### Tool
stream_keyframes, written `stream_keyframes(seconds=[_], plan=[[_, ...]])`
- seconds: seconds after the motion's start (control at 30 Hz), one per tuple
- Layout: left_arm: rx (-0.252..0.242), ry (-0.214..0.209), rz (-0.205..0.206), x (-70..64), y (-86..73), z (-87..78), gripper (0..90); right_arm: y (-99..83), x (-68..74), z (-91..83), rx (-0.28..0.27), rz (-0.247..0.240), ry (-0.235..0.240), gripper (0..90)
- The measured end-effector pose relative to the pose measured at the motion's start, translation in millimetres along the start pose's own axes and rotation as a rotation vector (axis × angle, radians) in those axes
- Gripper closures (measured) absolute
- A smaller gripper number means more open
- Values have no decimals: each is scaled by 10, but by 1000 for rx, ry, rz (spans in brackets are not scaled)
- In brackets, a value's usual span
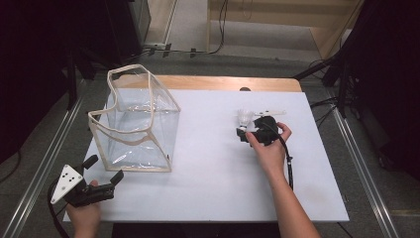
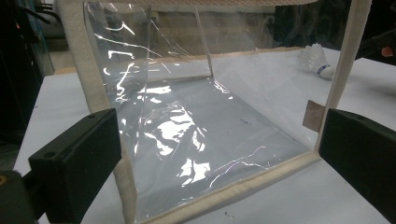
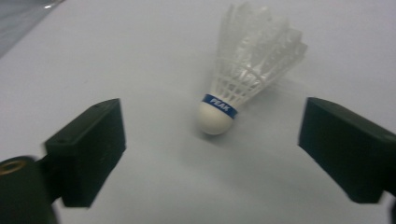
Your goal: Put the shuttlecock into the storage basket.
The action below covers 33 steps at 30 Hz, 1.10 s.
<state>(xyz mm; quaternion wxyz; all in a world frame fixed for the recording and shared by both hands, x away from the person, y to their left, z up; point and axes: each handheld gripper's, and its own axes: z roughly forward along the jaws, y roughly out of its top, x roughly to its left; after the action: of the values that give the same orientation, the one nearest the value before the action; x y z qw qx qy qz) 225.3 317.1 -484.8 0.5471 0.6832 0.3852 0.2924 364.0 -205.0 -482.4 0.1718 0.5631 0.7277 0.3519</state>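
A: The right gripper (image 3: 212,154) is closing in on the shuttlecock (image 3: 243,74), jaws spread wide, nothing between them yet. From above, the shuttlecock (image 1: 244,118) lies on the white table (image 1: 208,163) at about two o'clock from centre, well apart from the clear bag (image 1: 136,119).

B: The risk here?

A: That round cork tip. A pinch on it alone could squirt the shuttlecock away, and a squeeze on the skirt could crush the feathers.

B: Which way does it point?

A: In the right gripper view its long axis runs from seven o'clock to one o'clock, cork toward the camera, feathers fanning away.

B: And the other hand?

A: The left gripper (image 1: 101,171) waits at the table's eight o'clock edge, jaws wide, facing the bag's open mouth (image 2: 205,116).
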Motion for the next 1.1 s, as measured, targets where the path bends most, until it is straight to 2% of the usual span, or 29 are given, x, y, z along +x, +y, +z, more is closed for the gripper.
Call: stream_keyframes(seconds=[0.03, 0.1, 0.17, 0.23, 0.33, 0.43, 0.5, 0.57, 0.63, 0.67, 1.1], plan=[[-1, 0, -1, 1, 0, 0, 0, 4, -6, 16, 8, 13, -5, 0], [0, 0, 0, 0, 0, 0, 0, 12, -14, 42, 16, 39, 12, 0], [1, 1, 2, -2, 0, 2, 0, 25, -7, 62, 23, 67, -7, 0], [0, 1, 2, -1, 0, 2, 0, 39, -9, 83, 30, 73, 11, 0], [-1, -2, 0, 2, 0, -1, 0, 64, 0, 117, 47, 88, 9, 0], [0, 1, 1, 1, 0, 0, 0, 85, 48, 140, 49, 75, -45, 114], [0, 1, 1, -1, 0, 0, 0, 98, 55, 153, 54, 96, -43, 149], [-1, 0, 0, 2, 1, -2, 0, 107, 57, 160, 56, 135, -46, 223], [-1, 1, -1, 3, 1, -2, 0, 118, 56, 180, 64, 183, -63, 263], [-1, 0, 0, 2, 1, -2, 0, 122, 57, 188, 71, 196, -57, 280], [-2, 0, 1, -2, -1, 0, 0, 105, 59, 336, 105, 211, -53, 441]])
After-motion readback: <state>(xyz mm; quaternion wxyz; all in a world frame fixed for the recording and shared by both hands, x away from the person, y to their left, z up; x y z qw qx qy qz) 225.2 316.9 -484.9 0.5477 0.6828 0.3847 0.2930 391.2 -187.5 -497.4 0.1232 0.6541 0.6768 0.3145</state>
